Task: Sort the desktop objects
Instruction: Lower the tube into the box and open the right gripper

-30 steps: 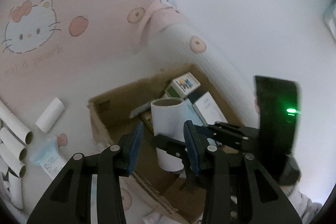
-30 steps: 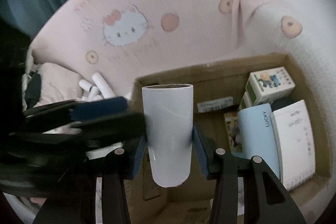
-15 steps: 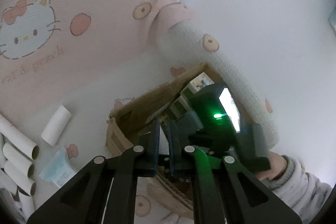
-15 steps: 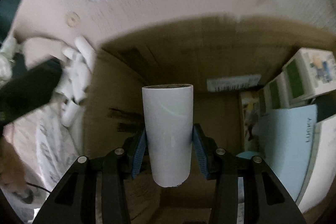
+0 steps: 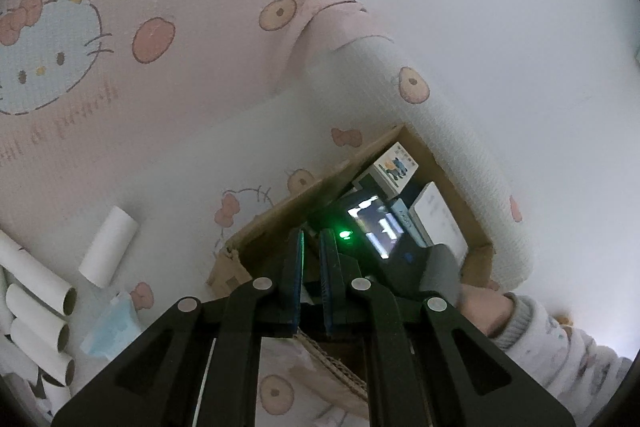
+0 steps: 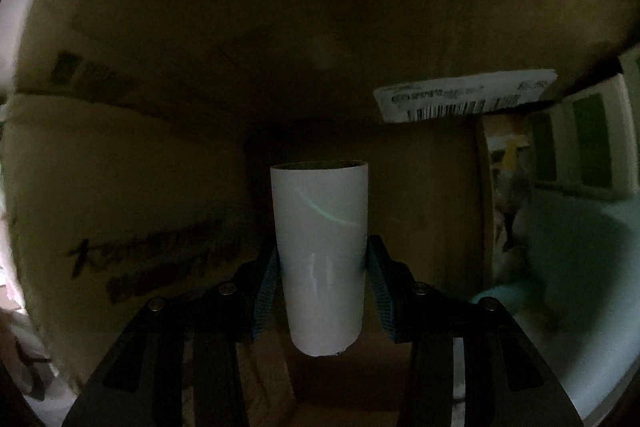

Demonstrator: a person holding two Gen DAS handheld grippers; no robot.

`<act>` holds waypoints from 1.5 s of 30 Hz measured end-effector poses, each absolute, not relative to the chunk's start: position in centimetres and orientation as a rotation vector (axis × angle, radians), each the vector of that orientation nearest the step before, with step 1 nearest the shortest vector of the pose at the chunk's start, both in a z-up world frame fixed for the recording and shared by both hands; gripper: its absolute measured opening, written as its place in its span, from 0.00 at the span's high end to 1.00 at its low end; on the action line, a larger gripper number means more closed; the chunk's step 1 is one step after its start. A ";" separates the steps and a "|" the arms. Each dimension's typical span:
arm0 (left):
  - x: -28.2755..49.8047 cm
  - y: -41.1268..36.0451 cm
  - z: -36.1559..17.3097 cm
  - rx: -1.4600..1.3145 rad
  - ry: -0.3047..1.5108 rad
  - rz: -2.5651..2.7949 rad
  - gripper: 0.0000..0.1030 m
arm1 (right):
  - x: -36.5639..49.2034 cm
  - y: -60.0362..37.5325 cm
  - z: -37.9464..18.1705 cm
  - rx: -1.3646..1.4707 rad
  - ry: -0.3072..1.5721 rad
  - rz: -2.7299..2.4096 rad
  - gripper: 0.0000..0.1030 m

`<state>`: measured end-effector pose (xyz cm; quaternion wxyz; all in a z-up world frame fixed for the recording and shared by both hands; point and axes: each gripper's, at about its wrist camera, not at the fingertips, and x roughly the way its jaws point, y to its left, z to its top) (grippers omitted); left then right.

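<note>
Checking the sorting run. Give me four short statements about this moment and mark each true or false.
1. The right claw grips a white paper tube. True.
2. The left claw holds a tube. False: it is shut and empty.
3. The gripped tube is inside the cardboard box. True.
4. No tubes are left outside the box. False: several loose tubes lie on the blanket.

Pink cartoon-cat blanket [image 5: 168, 75] covers surface, printed with flowers and round peach motifs. White textured fabric [image 5: 448, 131] with same motifs lies folded beside it, rising as rolled ridge at right. Pale wall [image 5: 520, 7] behind. Person's patterned sleeve [image 5: 560, 339] visible at lower right.
</note>
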<state>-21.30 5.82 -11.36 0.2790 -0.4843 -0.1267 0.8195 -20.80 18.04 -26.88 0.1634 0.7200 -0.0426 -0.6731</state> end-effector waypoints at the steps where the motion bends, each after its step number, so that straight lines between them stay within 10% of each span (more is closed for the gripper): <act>1: -21.5 5.7 -11.3 -1.301 -0.347 2.193 0.91 | -20.9 17.9 -27.3 2.061 -0.121 -1.905 0.60; 11: -22.5 5.6 -11.1 -1.300 -0.365 2.167 0.91 | -20.5 20.7 -30.7 2.160 -0.513 -1.768 0.60; 40: -20.9 6.8 -11.1 -1.342 -0.310 2.141 0.91 | -18.4 17.8 -30.0 2.013 -0.350 -1.920 0.82; 45: -19.8 6.9 -10.1 -1.321 -0.306 2.162 0.77 | -16.5 18.0 -26.1 1.974 -0.247 -2.051 0.81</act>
